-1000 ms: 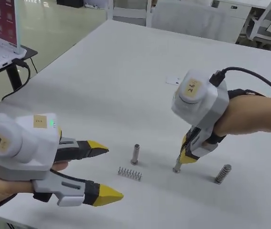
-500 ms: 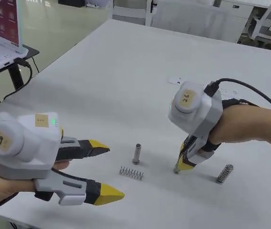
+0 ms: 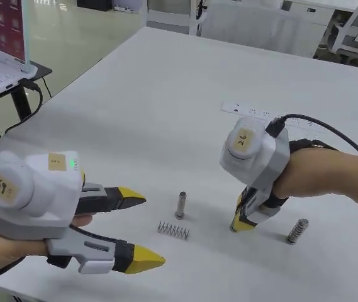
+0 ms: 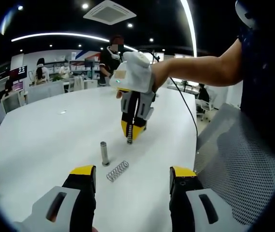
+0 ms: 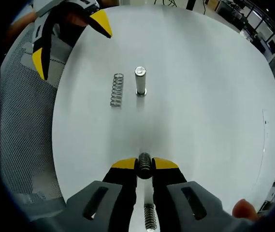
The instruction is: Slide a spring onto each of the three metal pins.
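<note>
Clamping an upright spring [image 5: 145, 166] in the right gripper [image 3: 241, 221], tips down at the white table [image 3: 166, 94]. Holding the left gripper [image 3: 152, 228] with jaws wide apart, low at the near left, aimed right. Between the two, standing free: a bare pin [image 3: 180, 204]; just nearer, lying flat and apart from it, a loose spring [image 3: 172, 229]. Right of the right gripper, lying on the table: a third spring [image 3: 297, 231].
</note>
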{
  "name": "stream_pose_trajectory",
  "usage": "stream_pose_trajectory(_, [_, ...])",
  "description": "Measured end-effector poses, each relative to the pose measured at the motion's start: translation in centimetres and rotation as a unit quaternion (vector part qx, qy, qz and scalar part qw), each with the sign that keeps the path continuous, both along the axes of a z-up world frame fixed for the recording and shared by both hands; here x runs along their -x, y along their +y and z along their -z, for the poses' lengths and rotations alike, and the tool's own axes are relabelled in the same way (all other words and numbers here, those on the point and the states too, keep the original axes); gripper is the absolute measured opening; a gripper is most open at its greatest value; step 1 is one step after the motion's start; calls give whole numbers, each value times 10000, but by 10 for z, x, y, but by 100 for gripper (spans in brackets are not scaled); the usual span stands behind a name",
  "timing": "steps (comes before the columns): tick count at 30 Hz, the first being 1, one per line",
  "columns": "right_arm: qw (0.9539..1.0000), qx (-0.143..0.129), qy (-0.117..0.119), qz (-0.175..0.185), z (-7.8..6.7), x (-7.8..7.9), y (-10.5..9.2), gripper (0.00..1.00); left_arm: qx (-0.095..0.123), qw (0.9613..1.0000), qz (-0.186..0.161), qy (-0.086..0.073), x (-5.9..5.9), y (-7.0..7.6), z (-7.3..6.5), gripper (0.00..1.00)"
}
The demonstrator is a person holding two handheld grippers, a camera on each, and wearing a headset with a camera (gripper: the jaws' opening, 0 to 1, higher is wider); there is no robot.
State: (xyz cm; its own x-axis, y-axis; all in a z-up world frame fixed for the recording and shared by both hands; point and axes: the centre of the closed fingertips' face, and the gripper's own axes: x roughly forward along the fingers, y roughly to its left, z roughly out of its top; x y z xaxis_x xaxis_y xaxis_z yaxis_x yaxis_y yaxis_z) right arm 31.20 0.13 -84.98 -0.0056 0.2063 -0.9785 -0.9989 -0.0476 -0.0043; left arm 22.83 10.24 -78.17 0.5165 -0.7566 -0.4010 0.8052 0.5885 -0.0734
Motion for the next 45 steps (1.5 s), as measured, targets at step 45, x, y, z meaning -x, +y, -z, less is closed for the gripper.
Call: stream_pose_trajectory(45, [9994, -335, -118, -61, -17, 5, 16, 24, -28, 10000, -17, -25, 0, 1, 0, 57])
